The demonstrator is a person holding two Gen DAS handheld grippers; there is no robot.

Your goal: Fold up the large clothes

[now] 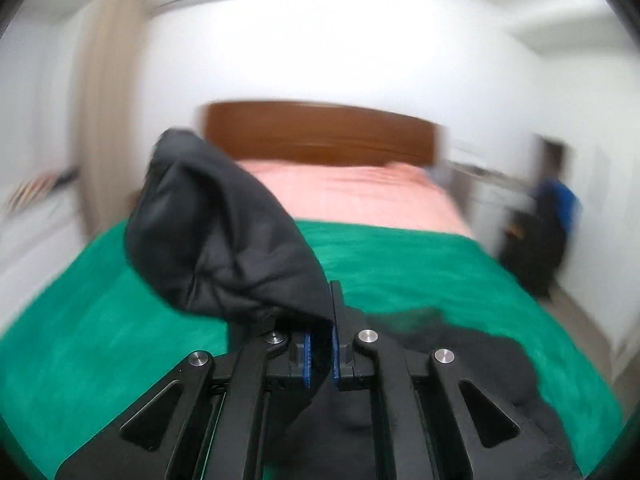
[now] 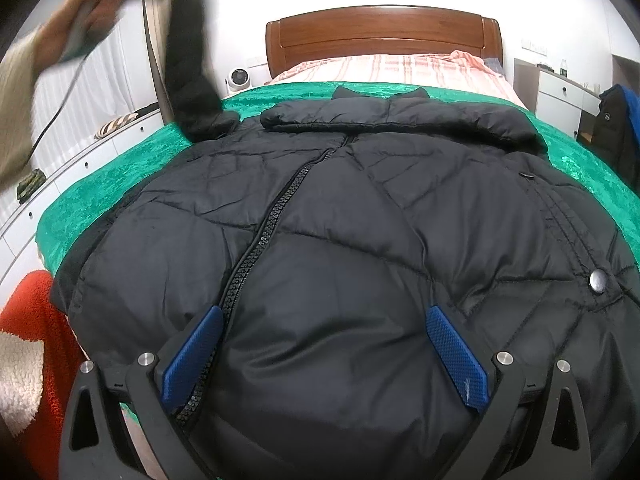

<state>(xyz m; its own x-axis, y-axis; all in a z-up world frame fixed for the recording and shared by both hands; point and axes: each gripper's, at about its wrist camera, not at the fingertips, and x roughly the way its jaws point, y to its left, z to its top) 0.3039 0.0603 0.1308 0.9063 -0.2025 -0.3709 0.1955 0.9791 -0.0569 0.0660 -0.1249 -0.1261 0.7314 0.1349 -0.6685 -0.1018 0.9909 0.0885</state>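
Sleeve is pinched in the left gripper, lifted above the jacket. Right gripper is held wide over the jacket's hem, nothing gripped. Risk: slick padded fabric could be pulled from the narrow pinch mid-swing; unpinned body could be dragged along.

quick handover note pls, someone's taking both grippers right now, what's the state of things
Left gripper: shut on the sleeve of the black puffer jacket, holding it lifted above the bed; the right wrist view shows that sleeve raised at the jacket's far left.
Right gripper: open, holding nothing, jaws wide over the jacket's lower front near the zipper.
Jacket: lies front up on the green blanket, collar toward the wooden headboard, other sleeve lying across below the collar.
Done: jacket laid out, one sleeve across.
Left: probably bring the lifted sleeve in over the chest, then fold the body.
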